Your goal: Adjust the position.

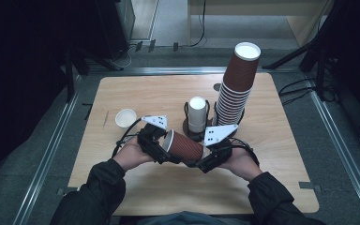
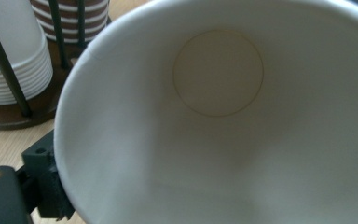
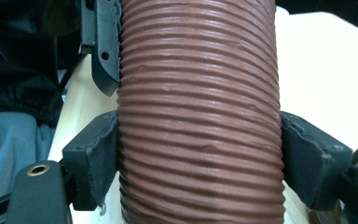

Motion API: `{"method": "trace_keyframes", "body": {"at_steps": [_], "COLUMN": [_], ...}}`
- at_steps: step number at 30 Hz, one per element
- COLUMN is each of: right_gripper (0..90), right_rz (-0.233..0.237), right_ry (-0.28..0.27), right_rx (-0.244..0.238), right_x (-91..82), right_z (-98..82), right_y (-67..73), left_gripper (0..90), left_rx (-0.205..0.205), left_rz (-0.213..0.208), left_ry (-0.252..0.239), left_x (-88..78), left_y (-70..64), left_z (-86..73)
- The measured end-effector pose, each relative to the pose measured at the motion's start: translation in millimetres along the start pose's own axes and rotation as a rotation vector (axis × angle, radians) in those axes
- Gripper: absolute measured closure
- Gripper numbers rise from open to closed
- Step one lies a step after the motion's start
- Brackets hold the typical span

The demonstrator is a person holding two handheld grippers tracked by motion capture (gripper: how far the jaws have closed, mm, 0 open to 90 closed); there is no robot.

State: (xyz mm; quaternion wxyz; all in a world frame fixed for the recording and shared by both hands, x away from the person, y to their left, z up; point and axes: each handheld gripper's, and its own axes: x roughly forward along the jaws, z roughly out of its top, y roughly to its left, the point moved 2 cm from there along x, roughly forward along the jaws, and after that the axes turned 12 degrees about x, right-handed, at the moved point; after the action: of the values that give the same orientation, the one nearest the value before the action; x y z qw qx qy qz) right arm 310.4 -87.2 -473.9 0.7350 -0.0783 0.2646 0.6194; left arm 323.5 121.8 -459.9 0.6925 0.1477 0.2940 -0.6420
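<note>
A brown ribbed paper cup (image 1: 187, 147) lies on its side in mid-air over the wooden table (image 1: 168, 187), held between both grippers. My left gripper (image 1: 167, 149) is at the cup's open end. The left gripper view looks straight into the cup's white inside (image 2: 219, 116), with one of the fingers (image 2: 44, 186) pressed against the outside of the wall. My right gripper (image 3: 200, 168) is shut on the cup's ribbed body (image 3: 200, 116), with its pads (image 3: 95, 161) tight against both sides. The left gripper's finger (image 3: 105, 46) touches the cup further up.
Behind the grippers a wire holder (image 1: 190, 129) carries a short stack of white cups (image 1: 197, 115) and a tall leaning stack of brown cups (image 1: 236, 89). A small white cup (image 1: 125, 118) stands to the left. The table's near edge is at the person's sleeves.
</note>
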Motion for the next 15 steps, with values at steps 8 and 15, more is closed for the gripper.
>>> {"method": "trace_keyframes", "body": {"at_steps": [8,15], "right_gripper": [20.1,17.9], "right_rz": [-0.005,0.016], "right_ry": [0.025,0.037], "right_rx": [-0.012,0.054], "right_x": [1.6,0.8], "right_z": [-1.2,-1.2], "right_y": [-0.4,-4.2], "left_gripper": [8.0,8.3], "left_rx": [0.006,0.004], "left_rz": [0.006,0.007], "left_ry": [0.025,0.027], "left_x": [-0.4,-3.7], "left_y": [-0.7,-0.1], "left_z": [1.3,1.7]}}
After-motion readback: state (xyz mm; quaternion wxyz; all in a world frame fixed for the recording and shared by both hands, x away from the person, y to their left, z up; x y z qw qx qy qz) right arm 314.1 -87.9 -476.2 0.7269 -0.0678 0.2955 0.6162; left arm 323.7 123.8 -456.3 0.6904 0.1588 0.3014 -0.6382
